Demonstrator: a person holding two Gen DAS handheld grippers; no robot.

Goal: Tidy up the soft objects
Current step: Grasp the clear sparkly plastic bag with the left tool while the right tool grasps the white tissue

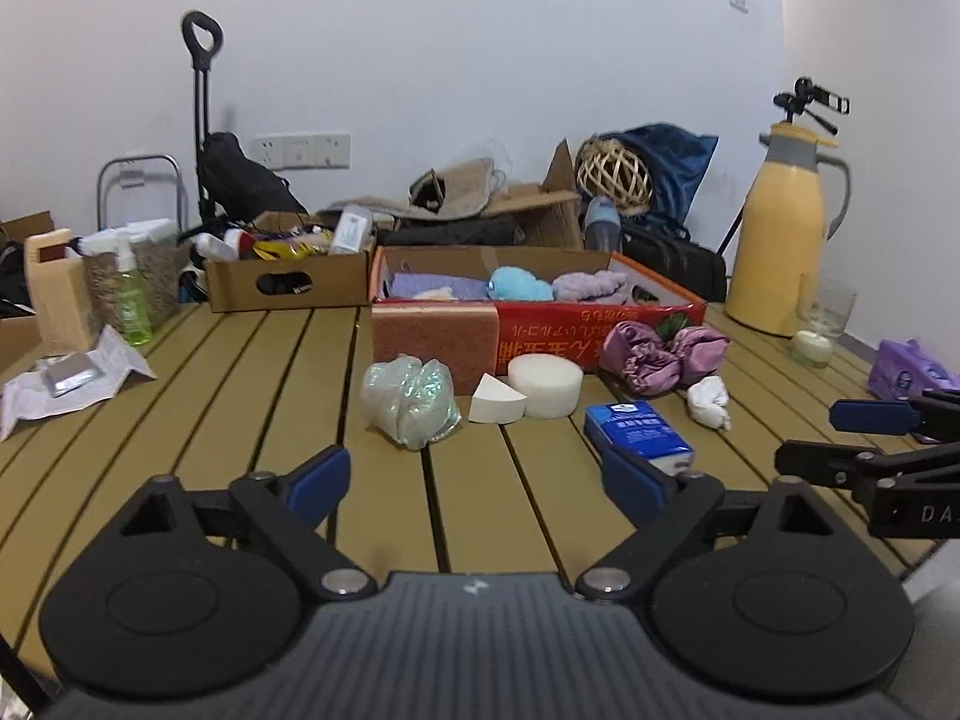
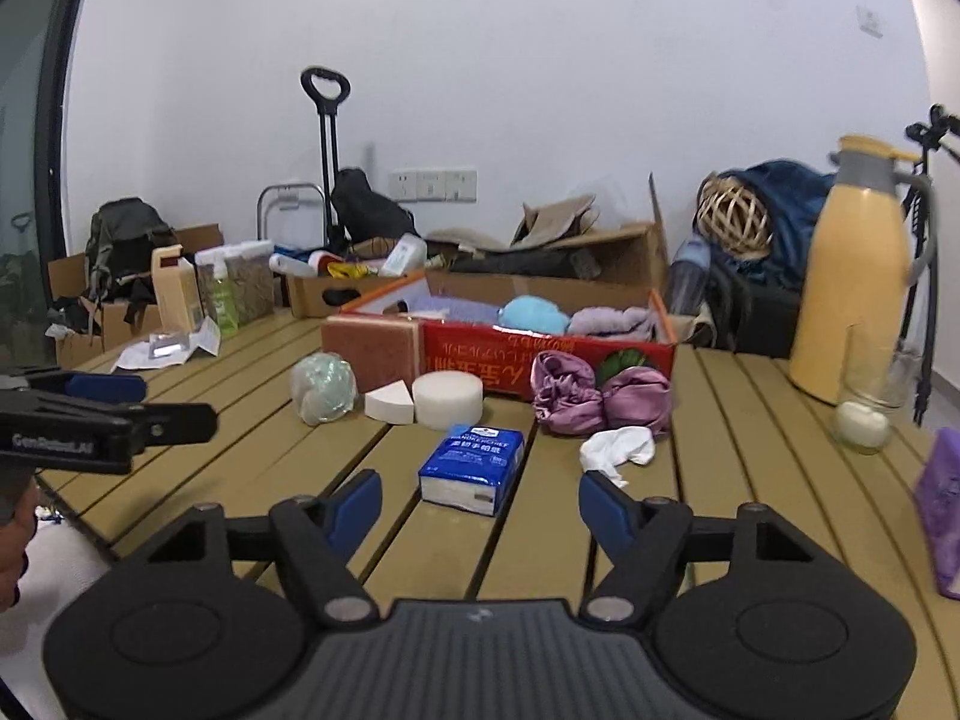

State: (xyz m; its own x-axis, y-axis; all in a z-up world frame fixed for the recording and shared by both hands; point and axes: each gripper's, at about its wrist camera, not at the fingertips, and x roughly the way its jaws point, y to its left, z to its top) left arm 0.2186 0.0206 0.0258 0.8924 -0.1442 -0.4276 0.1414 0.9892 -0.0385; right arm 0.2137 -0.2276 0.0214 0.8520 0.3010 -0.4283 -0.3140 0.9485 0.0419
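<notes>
Left gripper (image 1: pixel 477 480): fingers spread wide, holding nothing, hovering over the slatted counter (image 1: pixel 240 420); seen side-on at 9 o'clock in the right wrist view.
Right gripper (image 2: pixel 480 507): fingers spread wide, holding nothing; enters at 3 o'clock in the left wrist view.
Red box (image 2: pixel 480 363): open-topped, printed red front, at 12 o'clock beyond the loose things; holds a blue plush (image 2: pixel 531 312) and a lilac towel (image 2: pixel 612 321).
Purple satin bundle (image 2: pixel 600 399): two crumpled shiny lobes, resting against the box front, toward 1 o'clock of the right gripper.
White sock (image 2: pixel 618 447): small, crumpled, just in front of the satin bundle.
Tissue pack (image 2: pixel 471 468): blue wrapper with white print, flat on the counter, straight ahead of the right fingers at 12 o'clock.
Round sponge (image 2: pixel 447 399): thick white disc, touching a white wedge sponge (image 2: pixel 390 402) on its left.
Iridescent bag (image 1: pixel 411 402): crinkled, pale green, translucent, at 11 o'clock of the left gripper.
Yellow jug (image 1: pixel 780 234): upright at 2 o'clock, with a glass (image 1: pixel 819 321) beside it.
Left wrist view only: purple pack (image 1: pixel 906 369) in full at 3 o'clock, cut off at the edge in the other view.
Right wrist view only: backpack (image 2: pixel 123 240) in a carton at 10 o'clock, and part of a hand (image 2: pixel 15 546) at the left edge.
</notes>
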